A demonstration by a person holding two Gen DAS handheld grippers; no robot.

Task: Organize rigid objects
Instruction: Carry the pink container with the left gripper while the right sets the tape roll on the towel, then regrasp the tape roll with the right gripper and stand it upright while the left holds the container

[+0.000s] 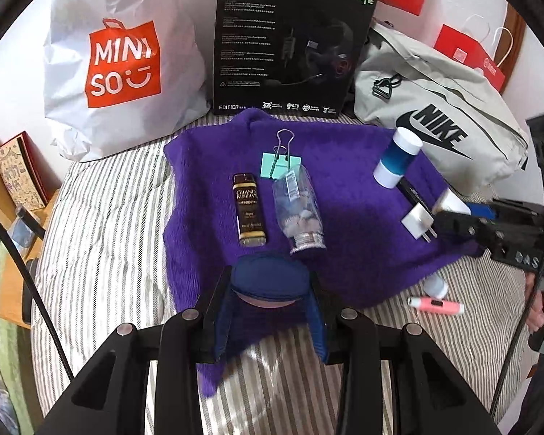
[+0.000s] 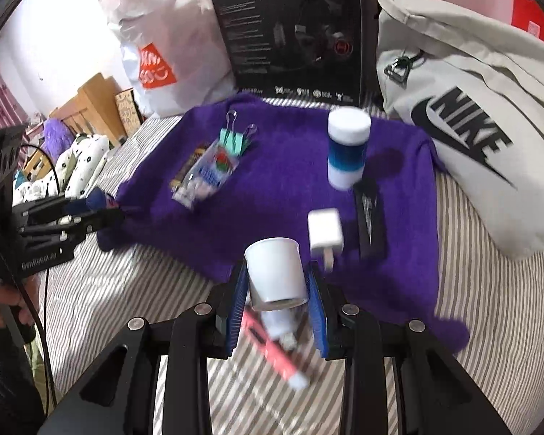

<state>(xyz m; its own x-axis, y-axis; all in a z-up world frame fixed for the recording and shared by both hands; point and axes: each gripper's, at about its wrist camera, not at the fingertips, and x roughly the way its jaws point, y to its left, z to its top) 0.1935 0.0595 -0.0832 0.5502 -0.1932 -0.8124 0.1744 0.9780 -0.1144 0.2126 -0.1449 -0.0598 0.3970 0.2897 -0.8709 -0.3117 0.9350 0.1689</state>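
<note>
A purple towel (image 1: pixel 344 188) lies on the striped bed. On it lie a brown Grand Reserve tin (image 1: pixel 249 214), a clear bottle (image 1: pixel 300 210), a teal binder clip (image 1: pixel 281 163), a blue-and-white jar (image 1: pixel 397 157), a white plug adapter (image 1: pixel 419 223) and a black flat case (image 2: pixel 370 214). My left gripper (image 1: pixel 270 286) is shut on a dark blue round object (image 1: pixel 268 279) at the towel's near edge. My right gripper (image 2: pixel 275 282) is shut on a white cup-like container (image 2: pixel 275 275) above the towel's near edge; it also shows in the left wrist view (image 1: pixel 453 203).
A pink pen (image 1: pixel 437 305) and a small white bottle (image 1: pixel 437 286) lie on the striped sheet off the towel. A Miniso bag (image 1: pixel 119 61), a black headset box (image 1: pixel 290 43) and a grey Nike bag (image 1: pixel 439 123) stand behind. A wooden bedside unit (image 1: pixel 14 188) is at left.
</note>
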